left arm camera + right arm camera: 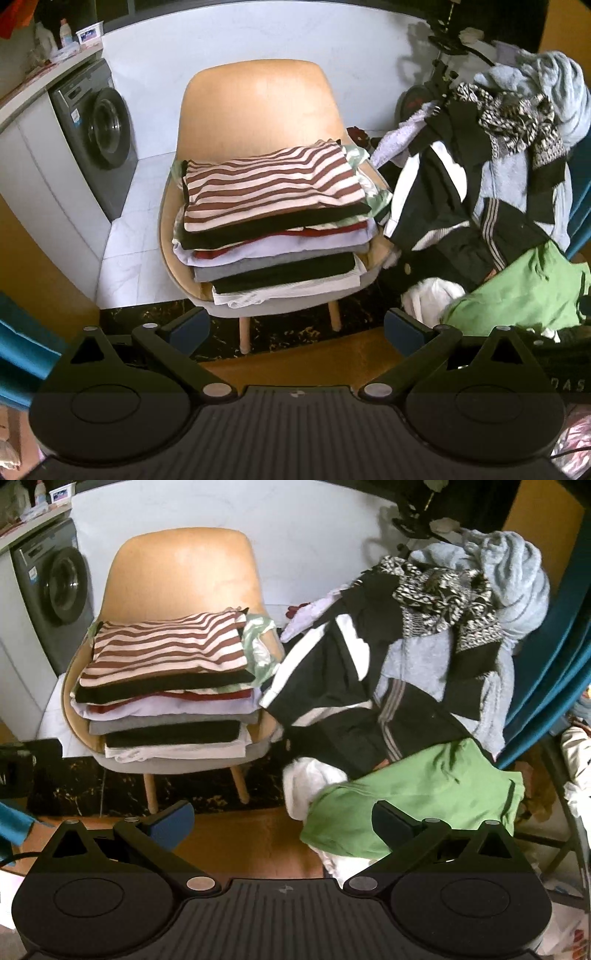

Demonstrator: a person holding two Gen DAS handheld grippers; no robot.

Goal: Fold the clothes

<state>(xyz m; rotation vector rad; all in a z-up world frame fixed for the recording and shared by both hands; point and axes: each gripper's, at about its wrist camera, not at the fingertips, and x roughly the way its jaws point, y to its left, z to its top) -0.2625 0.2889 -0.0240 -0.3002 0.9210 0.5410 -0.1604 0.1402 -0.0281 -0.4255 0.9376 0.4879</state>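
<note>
1. The folded stack [271,218] sits on the seat of the tan chair [258,99], layer on layer, with a red-and-white striped top [269,177] uppermost. The layers are not squared: the lower ones jut toward the chair's front edge, and a pale green piece [373,184] pokes out on the side nearest the loose pile. In my judgement, another garment set down off-centre could make the stack slump or slide off the curved seat.
2. The unfolded pile [424,664] lies just beside the chair, heaped and tangled. Pulling one piece could drag its neighbours along, or sweep them against the stack.
3. The green garment [413,794] lies at the pile's near edge, away from the chair, over something white [314,786]. A pinch there might catch both layers.
4. The left gripper [295,326] faces the chair with its jaws wide apart and empty. The right gripper [282,821] is likewise spread and empty, its far finger against the green cloth in view; I cannot tell whether it touches.
5. Materials: smooth moulded chair shell; flat knits in the stack; slick black-and-white sportswear [332,672], a fleecy pale blue piece [509,579] and a black-and-white patterned fabric [443,590] in the pile.
</note>
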